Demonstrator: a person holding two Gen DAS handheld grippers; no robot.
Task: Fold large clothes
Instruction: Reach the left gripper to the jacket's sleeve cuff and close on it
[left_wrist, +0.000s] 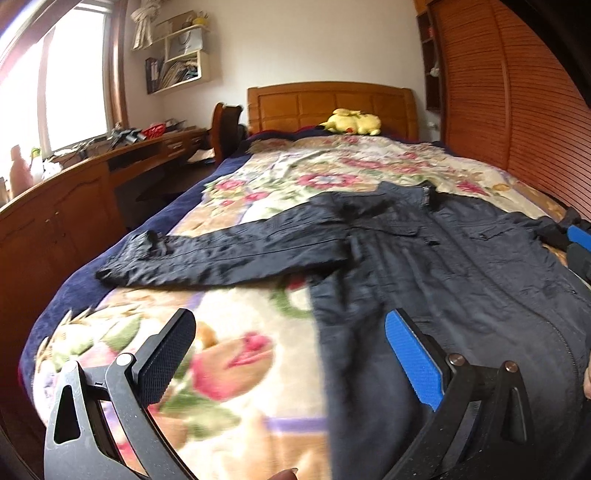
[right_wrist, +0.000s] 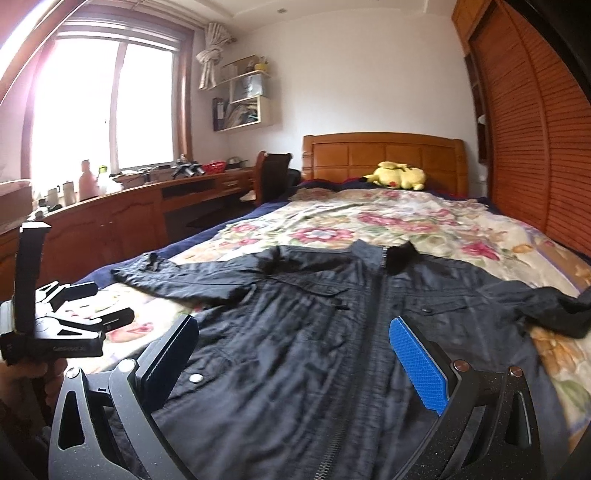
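A dark navy zip jacket (right_wrist: 332, 332) lies flat, front up, on the bed's floral blanket (right_wrist: 388, 221), collar toward the headboard, both sleeves spread out sideways. In the left wrist view the jacket (left_wrist: 443, 266) fills the right half, its left sleeve (left_wrist: 221, 258) stretched to the left. My left gripper (left_wrist: 291, 354) is open and empty, above the jacket's left hem edge; it also shows in the right wrist view (right_wrist: 92, 306). My right gripper (right_wrist: 295, 362) is open and empty, above the jacket's lower front; its blue pad shows at the left wrist view's right edge (left_wrist: 578, 234).
A yellow plush toy (right_wrist: 399, 175) lies by the wooden headboard (right_wrist: 384, 151). A wooden desk (right_wrist: 129, 206) with bottles and clutter runs along the left under the window. A slatted wooden wardrobe (right_wrist: 535, 129) stands right of the bed.
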